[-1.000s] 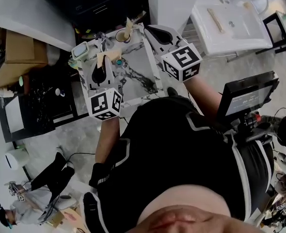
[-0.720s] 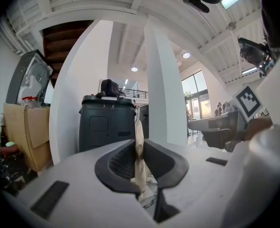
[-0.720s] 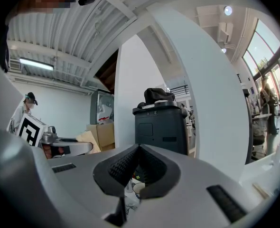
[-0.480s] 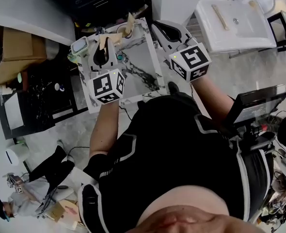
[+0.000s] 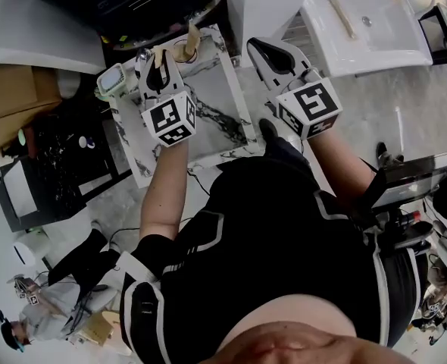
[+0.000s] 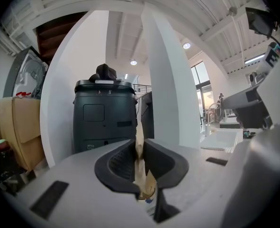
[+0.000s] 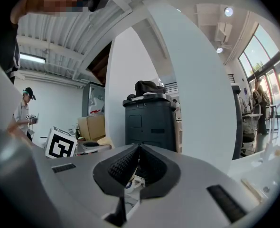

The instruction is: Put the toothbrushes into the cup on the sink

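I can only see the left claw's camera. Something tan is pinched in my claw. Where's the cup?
Observer: The head view shows the cup standing on the marble top, just beyond your left claw.
Operator: Is anything inside it?
Observer: Yes. What looks like one tan toothbrush stands in it, poking above the rim.
Operator: What about my other claw?
Observer: In its own camera the right claw is shut, with nothing between its pads.
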`<state>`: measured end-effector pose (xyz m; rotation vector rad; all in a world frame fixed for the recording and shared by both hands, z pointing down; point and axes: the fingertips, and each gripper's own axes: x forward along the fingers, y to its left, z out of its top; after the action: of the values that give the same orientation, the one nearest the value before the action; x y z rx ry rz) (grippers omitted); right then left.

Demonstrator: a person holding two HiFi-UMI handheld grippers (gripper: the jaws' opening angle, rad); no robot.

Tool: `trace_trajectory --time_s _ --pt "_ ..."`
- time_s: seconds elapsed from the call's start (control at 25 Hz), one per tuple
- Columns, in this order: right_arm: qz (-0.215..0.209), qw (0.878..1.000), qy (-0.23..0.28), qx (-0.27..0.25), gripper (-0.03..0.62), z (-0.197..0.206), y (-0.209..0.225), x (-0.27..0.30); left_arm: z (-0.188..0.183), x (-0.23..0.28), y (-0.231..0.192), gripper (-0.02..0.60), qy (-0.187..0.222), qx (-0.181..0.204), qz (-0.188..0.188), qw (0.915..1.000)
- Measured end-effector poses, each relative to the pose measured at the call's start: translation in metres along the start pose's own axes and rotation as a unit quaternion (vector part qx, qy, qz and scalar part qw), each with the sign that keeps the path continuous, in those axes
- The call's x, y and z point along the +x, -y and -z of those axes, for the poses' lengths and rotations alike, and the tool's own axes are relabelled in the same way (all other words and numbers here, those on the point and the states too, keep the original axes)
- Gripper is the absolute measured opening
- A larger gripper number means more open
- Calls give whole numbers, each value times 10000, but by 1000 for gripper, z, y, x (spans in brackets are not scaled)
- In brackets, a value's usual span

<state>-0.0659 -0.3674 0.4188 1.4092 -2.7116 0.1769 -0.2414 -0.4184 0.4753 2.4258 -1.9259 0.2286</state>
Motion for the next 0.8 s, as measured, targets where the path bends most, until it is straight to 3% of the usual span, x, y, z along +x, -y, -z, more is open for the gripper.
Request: trace_trajectory --time_s 0.8 --pt "-59 9989 -331 334 25 38 4 -1 70 28 3 54 -621 40 -172 9979"
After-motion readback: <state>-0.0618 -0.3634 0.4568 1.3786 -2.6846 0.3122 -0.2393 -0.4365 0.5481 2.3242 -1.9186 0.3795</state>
